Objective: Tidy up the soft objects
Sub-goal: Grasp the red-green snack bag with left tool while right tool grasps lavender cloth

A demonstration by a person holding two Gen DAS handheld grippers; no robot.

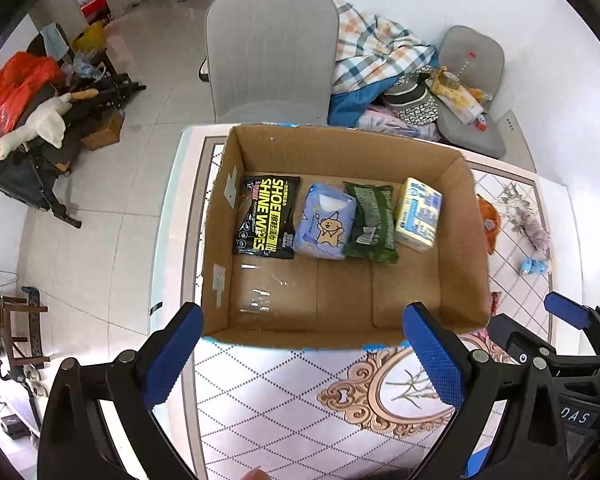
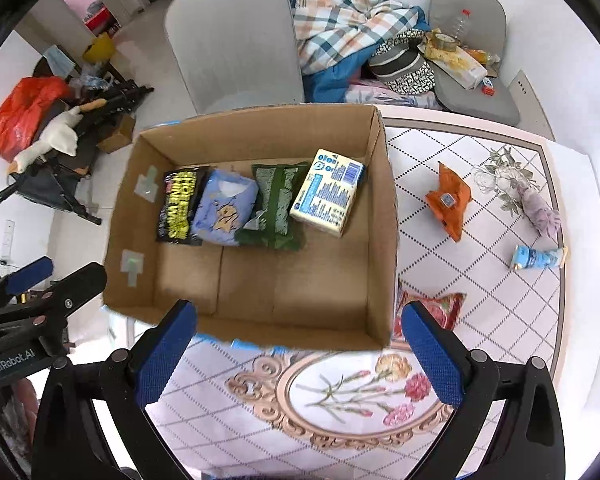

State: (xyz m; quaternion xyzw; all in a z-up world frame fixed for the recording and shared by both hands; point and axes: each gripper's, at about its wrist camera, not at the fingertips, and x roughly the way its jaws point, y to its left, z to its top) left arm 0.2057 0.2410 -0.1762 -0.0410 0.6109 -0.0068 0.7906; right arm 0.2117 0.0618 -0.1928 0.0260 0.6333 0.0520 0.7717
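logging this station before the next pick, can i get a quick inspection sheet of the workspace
surface: patterned table, bare in front of the box
job's things: four packs in a row at the far side of the box; orange pack, red pack, blue tube loose on the table at right
clutter: dried flowers
grippers: left tool and right tool open, holding nothing
cables: nothing seen
surroundings: grey chair, bedding pile

The cardboard box (image 2: 380, 216) is plain brown. Inside it lie a black pack (image 2: 178, 208) with yellow lettering, a pale blue pack (image 2: 224, 210) with a cartoon bear, a dark green pack (image 2: 274, 206) and a cream pack (image 2: 326, 192) printed blue. The worktop (image 2: 480, 300) is white with a dotted diamond grid and pink flowers. An orange packet (image 2: 450, 200) lies on it.
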